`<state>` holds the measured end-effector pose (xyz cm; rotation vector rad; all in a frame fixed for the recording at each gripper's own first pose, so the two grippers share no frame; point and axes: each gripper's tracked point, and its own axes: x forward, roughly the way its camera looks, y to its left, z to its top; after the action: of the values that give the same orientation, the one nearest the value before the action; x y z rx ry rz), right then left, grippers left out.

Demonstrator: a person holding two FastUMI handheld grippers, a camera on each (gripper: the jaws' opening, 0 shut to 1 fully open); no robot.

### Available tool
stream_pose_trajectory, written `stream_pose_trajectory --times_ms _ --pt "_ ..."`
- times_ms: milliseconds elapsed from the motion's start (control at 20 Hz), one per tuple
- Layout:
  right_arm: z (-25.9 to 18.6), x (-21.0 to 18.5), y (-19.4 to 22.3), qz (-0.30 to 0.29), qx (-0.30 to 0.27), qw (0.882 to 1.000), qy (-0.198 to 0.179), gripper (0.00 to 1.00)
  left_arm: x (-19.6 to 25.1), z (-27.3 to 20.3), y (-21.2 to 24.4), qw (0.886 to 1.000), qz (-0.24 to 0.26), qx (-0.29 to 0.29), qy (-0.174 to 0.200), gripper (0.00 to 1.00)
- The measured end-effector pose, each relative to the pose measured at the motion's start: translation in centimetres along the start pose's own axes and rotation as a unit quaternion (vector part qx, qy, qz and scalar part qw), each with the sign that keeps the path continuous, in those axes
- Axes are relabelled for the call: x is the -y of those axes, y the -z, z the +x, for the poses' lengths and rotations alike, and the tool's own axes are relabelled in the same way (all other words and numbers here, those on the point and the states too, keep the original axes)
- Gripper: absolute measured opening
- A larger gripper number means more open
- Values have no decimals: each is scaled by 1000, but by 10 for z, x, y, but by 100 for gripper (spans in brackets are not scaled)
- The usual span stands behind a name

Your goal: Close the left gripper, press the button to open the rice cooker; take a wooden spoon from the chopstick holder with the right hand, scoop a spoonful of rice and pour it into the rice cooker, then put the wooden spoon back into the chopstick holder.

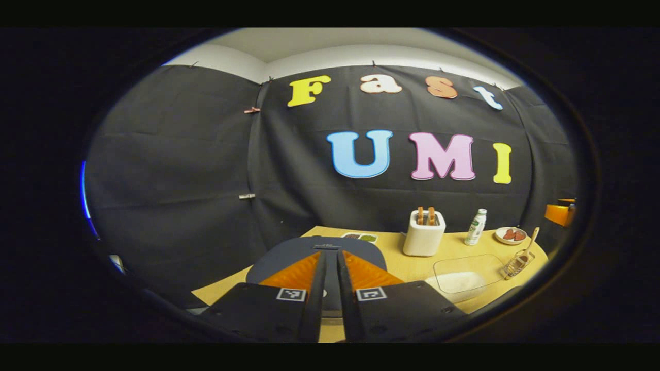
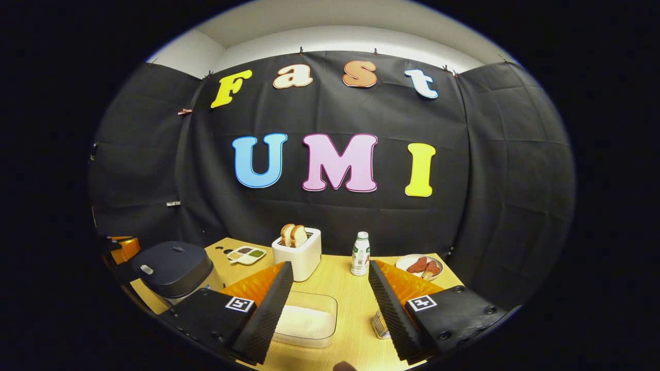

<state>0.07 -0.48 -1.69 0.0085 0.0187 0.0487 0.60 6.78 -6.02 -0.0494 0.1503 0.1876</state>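
Toaster with bread, bottle, sausage plate, divided dish on table.

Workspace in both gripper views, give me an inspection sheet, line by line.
Surface: wooden table, pale, dry.
Job's things: rice cooker at the table's left, lid down; clear rice container in front of the toaster; wooden spoon standing in the wire chopstick holder.
Clutter: toaster with bread, bottle, plate of food, divided dish.
Grippers: left gripper jaws closed, poised over the cooker lid; right gripper jaws open, empty, above the rice container.
Cables: nothing seen.
Surroundings: black cloth wall behind the table.
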Motion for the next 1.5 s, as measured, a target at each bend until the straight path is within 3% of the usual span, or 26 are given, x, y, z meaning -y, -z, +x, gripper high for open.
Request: stream_pose_trajectory --times_ms 250,650,1000,1350,1500 --pt "-4 -2 5 -5 -4 1000 0 92 -21 13 41 998 -15 -65 -8 12" --pt "-6 -3 15 -5 -17 1000 3 92 -29 26 72 993 -15 -120 -3 7" --pt "-5 -3 17 -1 -20 1000 10 92 -27 28 77 992 -14 -126 5 12" --pt "-1 -3 11 2 -12 1000 16 92 -29 27 81 993 -11 -119 0 7" --pt "0 -3 12 4 -15 1000 16 92 -27 26 84 992 -24 -122 5 9"
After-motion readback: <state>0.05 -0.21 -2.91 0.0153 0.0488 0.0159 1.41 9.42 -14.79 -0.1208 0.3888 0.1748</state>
